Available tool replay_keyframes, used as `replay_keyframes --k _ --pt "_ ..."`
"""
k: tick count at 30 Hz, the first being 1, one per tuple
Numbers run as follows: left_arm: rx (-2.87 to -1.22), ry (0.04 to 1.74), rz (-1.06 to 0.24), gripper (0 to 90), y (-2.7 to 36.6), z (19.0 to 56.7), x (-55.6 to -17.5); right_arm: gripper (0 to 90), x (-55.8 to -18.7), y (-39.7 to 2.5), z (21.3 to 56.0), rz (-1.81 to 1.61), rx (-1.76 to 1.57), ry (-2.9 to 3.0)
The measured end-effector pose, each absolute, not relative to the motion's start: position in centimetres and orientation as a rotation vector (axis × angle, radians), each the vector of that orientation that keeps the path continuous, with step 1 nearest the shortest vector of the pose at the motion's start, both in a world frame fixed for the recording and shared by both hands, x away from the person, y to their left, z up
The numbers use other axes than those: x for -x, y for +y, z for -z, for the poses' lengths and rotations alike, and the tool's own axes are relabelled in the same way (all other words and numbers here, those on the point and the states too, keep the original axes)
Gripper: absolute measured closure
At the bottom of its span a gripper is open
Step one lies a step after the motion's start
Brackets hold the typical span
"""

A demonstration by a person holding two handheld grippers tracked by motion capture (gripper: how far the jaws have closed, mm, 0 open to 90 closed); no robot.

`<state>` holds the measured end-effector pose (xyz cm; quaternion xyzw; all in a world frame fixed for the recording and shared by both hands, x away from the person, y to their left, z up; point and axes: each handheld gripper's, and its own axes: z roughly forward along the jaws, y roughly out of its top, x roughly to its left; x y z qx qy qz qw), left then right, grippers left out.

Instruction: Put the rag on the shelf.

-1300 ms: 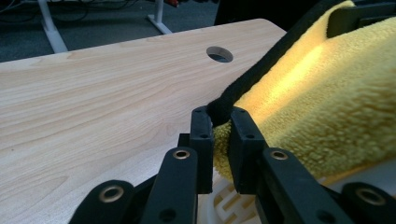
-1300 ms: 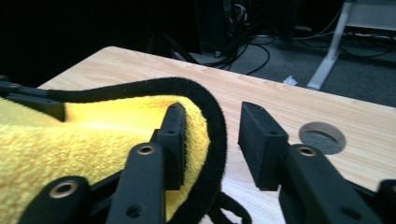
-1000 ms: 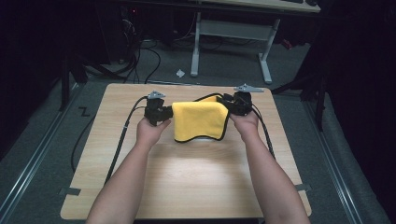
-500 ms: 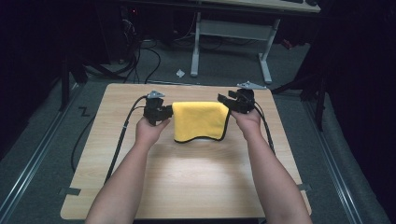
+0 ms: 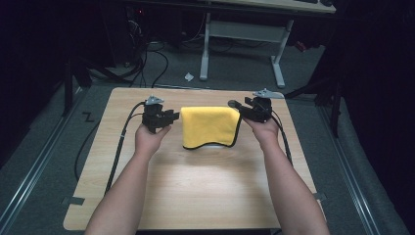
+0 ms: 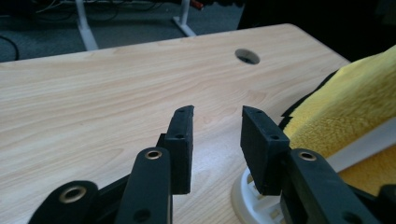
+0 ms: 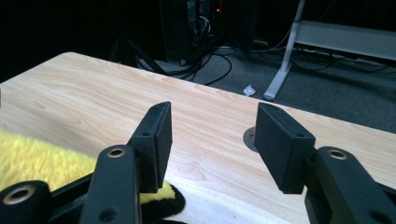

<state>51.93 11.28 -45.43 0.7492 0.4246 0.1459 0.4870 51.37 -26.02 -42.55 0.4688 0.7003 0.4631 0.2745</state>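
at frame centre, spread left gripper [image 5: 172, 117] and right gripper [image 5: 234, 105] flank a folded cloth [image 5: 210, 126]; grip its edges evenly, lift together.

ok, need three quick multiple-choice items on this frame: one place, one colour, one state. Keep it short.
1. Where is the cloth?
A. between the two hand-held grippers
B. on the floor
C. at the table's near edge

2. The cloth's colour?
A. blue
B. yellow with dark trim
C. white

3. The left hand-held gripper is:
A. shut on the cloth
B. open, holding nothing
C. shut on a cable

Answers: 1 A, the high view shows it between the left one and the right hand-held gripper; 2 B, yellow pile, black edge; 3 B, bare table shows between its jaws.
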Motion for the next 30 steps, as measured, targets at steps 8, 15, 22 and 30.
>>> replay_keyframes --k 8,15,22,30 --pt "-1.788 1.040 -0.408 60.7 13.0 45.1 -50.3 48.3 -49.6 -26.6 42.7 -1.197 -1.211 1.894" --pt "-1.782 1.044 -0.449 57.0 14.4 45.3 -48.3 49.6 -47.4 -27.3 42.4 -1.209 -1.198 1.887" --pt "-1.765 1.014 -0.458 55.3 15.1 45.4 -45.0 48.1 -44.4 -27.1 42.0 -1.159 -1.124 1.871" --pt "-1.752 0.983 -0.432 54.0 15.5 46.0 -41.2 40.1 -41.0 -26.0 42.1 -1.092 -1.076 1.916"
